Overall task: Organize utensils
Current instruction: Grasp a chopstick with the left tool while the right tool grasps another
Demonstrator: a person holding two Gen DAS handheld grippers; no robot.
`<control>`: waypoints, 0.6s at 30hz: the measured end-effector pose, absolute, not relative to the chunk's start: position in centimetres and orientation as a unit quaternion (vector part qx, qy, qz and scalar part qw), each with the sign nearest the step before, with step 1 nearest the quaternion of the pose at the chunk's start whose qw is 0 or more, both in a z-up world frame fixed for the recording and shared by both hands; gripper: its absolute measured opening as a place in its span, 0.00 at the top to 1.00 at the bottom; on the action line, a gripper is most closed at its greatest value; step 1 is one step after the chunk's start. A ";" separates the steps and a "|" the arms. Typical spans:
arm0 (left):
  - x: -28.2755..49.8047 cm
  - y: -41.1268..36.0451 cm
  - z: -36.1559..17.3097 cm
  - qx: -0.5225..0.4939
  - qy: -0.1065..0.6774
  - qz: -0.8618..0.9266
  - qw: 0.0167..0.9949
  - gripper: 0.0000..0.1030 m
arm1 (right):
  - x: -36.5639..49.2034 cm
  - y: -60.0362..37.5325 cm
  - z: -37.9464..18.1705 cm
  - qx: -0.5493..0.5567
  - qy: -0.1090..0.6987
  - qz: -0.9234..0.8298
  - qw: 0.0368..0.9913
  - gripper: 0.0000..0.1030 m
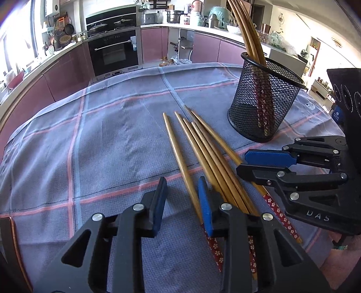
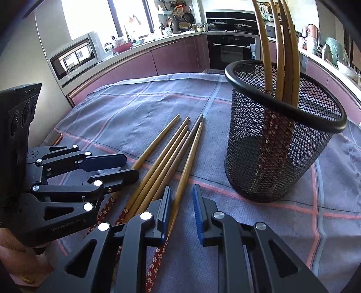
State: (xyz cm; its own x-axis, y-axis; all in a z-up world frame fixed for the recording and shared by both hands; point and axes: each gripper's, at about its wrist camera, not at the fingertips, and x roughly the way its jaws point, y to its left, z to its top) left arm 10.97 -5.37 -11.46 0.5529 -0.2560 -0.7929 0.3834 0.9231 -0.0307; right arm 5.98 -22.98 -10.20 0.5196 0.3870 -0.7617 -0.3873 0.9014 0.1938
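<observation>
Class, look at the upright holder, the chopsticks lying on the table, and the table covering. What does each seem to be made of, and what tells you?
Holder: likely black-coated metal mesh; see-through diamond lattice, smooth rolled rim.
Chopsticks: apparently bamboo or wood, tan with faint grain; red floral ends look painted or wrapped.
Table covering: woven cloth, matte, with pink and blue checked lines and creases.

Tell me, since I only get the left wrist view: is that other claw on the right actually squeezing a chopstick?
Observer: No. In the right wrist view, the right gripper straddles one loose chopstick, with a clear gap to one pad.
Operator: Who holds the claw that I look along?
Observer: A hand wearing a gold ring grips under the left gripper.
Operator: Anything else I miss?
Observer: A steel countertop oven stands at the counter's end, near the window.
</observation>
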 end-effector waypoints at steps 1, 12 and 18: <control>11.2 -5.5 -11.4 0.073 0.436 -0.181 0.879 0.72 | 6.1 -22.9 -10.2 0.000 0.436 0.221 0.872 0.83; 13.1 -6.2 -11.6 0.061 0.442 -0.183 0.876 0.90 | 6.9 -23.1 -10.3 0.018 0.436 0.215 0.874 0.92; 13.1 -5.7 -11.6 0.040 0.440 -0.180 0.879 0.92 | 6.7 -23.9 -10.0 0.035 0.432 0.217 0.875 0.95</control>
State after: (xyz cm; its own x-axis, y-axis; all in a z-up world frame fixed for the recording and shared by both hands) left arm 13.10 -5.68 -11.57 0.5481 -0.2814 -0.7876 0.3524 0.9317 -0.0876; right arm 6.65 -23.88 -10.03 0.5334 0.4101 -0.7398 -0.3489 0.9034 0.2492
